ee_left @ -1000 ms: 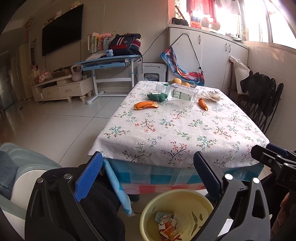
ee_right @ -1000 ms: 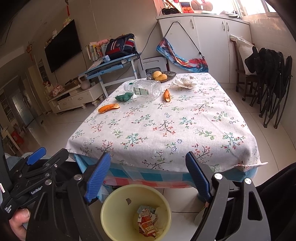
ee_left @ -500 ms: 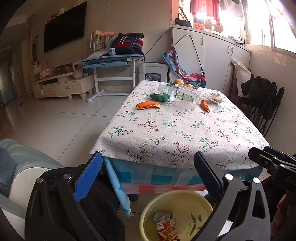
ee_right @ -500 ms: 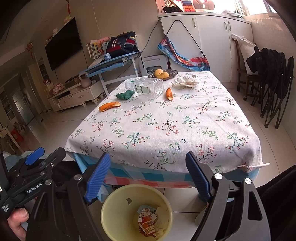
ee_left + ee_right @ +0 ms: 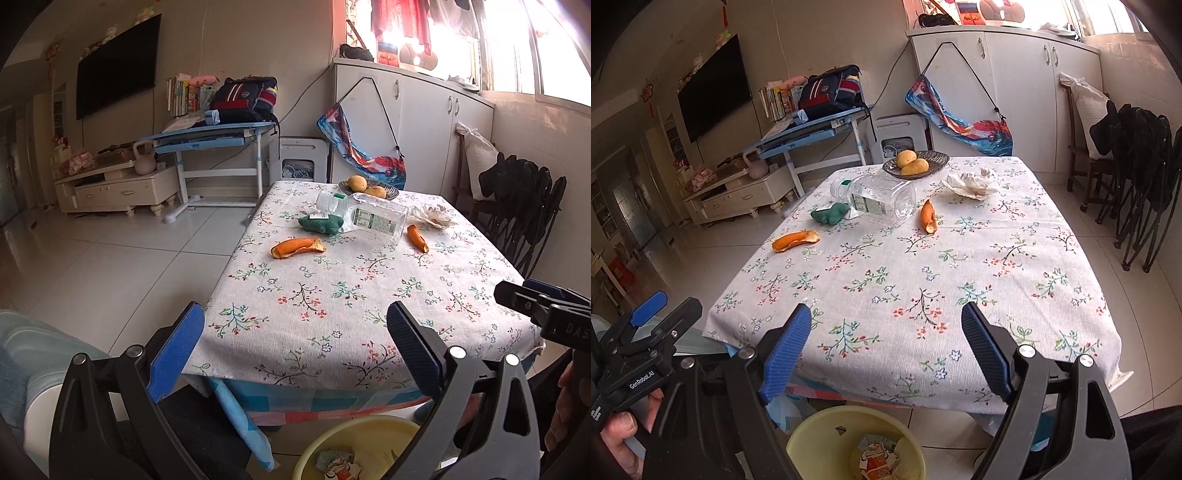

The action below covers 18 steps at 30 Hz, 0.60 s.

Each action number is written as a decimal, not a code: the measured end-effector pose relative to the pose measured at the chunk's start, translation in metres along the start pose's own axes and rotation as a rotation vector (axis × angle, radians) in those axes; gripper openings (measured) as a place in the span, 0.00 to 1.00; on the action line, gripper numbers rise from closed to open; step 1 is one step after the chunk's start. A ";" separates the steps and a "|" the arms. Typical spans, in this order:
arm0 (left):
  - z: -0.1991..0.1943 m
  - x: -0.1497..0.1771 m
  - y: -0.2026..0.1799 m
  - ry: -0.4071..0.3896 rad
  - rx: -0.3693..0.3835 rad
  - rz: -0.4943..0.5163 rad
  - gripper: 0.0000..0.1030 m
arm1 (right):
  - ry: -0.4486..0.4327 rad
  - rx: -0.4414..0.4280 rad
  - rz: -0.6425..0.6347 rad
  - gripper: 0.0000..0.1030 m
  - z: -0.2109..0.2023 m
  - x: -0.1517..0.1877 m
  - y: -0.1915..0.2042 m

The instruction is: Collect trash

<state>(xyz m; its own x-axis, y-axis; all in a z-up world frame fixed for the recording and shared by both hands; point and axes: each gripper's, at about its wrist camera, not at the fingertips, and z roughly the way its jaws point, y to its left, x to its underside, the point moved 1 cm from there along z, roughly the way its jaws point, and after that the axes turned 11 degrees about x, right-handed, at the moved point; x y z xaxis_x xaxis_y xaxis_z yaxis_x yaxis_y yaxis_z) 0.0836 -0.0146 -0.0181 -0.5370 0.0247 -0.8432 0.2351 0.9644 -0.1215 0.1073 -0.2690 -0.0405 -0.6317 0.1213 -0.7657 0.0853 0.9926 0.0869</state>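
On the flowered tablecloth point(image 5: 332, 295) point(image 5: 923, 277) lie two orange peels point(image 5: 297, 247) point(image 5: 417, 238), also in the right wrist view point(image 5: 795, 240) point(image 5: 928, 218). An empty clear plastic bottle point(image 5: 364, 215) point(image 5: 875, 195) lies on its side beside a crumpled green wrapper point(image 5: 320, 223) point(image 5: 829, 214). Crumpled white paper point(image 5: 432, 218) point(image 5: 971, 182) lies farther right. A yellow trash bucket point(image 5: 369, 454) point(image 5: 857, 443) with paper scraps stands on the floor below the near table edge. My left gripper point(image 5: 295, 343) and right gripper point(image 5: 886, 343) are both open and empty, above the bucket.
A dark plate of yellow fruit point(image 5: 369, 186) point(image 5: 916, 162) sits at the table's far end. Folded black chairs point(image 5: 1141, 177) stand to the right. A blue desk point(image 5: 210, 136) with a backpack, a TV stand point(image 5: 114, 184) and white cabinets point(image 5: 1015, 85) line the back.
Both grippers have risen and tilted up toward the table; the bucket has slid lower in both views. Both stay open and empty.
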 end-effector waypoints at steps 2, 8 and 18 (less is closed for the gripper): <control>0.010 -0.005 0.004 0.009 0.015 0.002 0.93 | 0.011 0.006 -0.008 0.78 0.011 -0.009 -0.003; 0.052 -0.025 0.019 0.050 0.042 -0.026 0.93 | 0.054 0.031 -0.009 0.78 0.049 -0.035 -0.014; 0.120 -0.055 0.031 0.117 0.084 -0.004 0.93 | 0.124 0.060 -0.024 0.61 0.110 -0.065 -0.018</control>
<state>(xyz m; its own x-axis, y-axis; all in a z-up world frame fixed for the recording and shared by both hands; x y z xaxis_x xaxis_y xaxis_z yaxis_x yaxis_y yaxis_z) 0.2179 -0.0178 -0.0382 -0.6278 0.0558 -0.7764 0.2966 0.9393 -0.1723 0.2316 -0.2964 -0.0623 -0.7239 0.1013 -0.6824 0.1124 0.9933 0.0282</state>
